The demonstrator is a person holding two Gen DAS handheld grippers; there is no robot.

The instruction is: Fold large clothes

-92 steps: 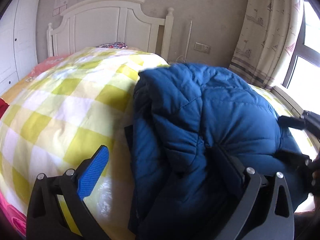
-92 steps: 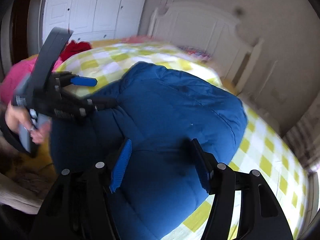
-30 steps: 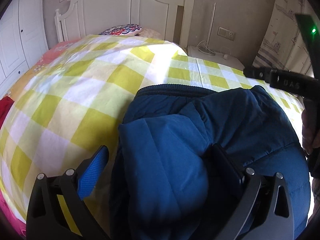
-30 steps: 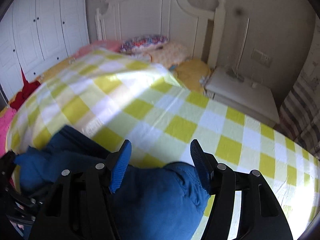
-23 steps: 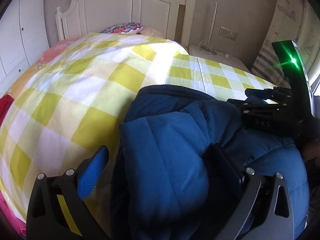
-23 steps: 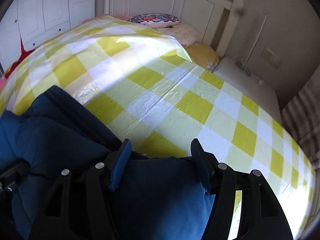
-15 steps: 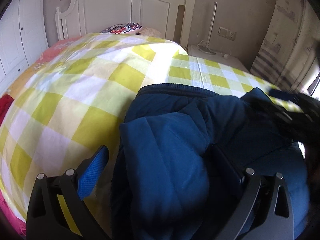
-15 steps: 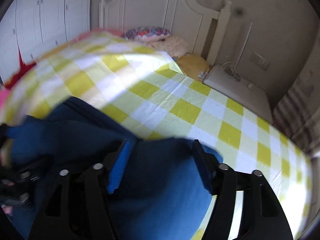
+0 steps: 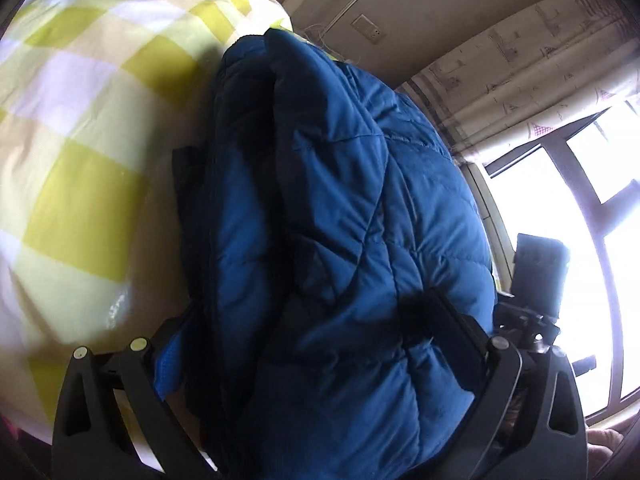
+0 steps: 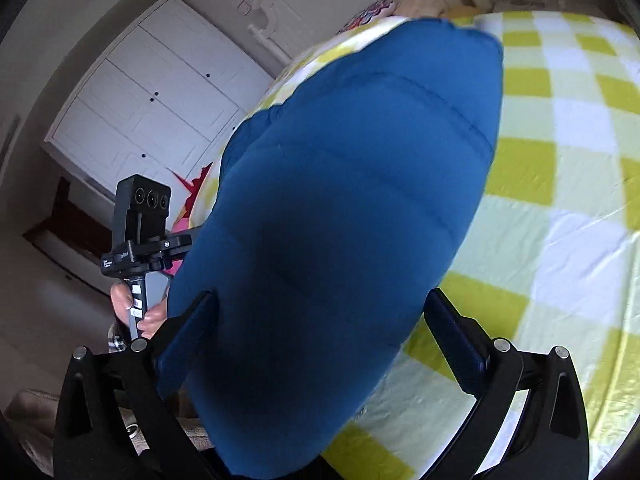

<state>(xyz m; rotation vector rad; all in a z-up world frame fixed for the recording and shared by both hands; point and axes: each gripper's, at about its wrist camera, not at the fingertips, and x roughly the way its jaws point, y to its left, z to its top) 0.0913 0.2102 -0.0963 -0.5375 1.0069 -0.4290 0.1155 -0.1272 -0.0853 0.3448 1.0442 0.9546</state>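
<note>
The blue padded jacket (image 9: 328, 240) is lying bunched on the bed (image 9: 80, 128), near its edge, and both grippers are working on it. The left gripper (image 9: 304, 344) is standing spread wide with the thick bundle bulging between its fingers; whether it is actually pinching the fabric cannot be told. The right gripper (image 10: 320, 328) is likewise straddling a broad fold of the jacket (image 10: 352, 208), with its fingers apart and cloth filling the gap. To fold well, both grippers should probably be taking matching edges and carrying them over evenly, since the puffy filling is likely to spring back. The yellow checked bedsheet (image 10: 560, 200) is covering the bed; white wardrobes (image 10: 160, 104) and a curtained window (image 9: 560, 184) are bounding the room.
</note>
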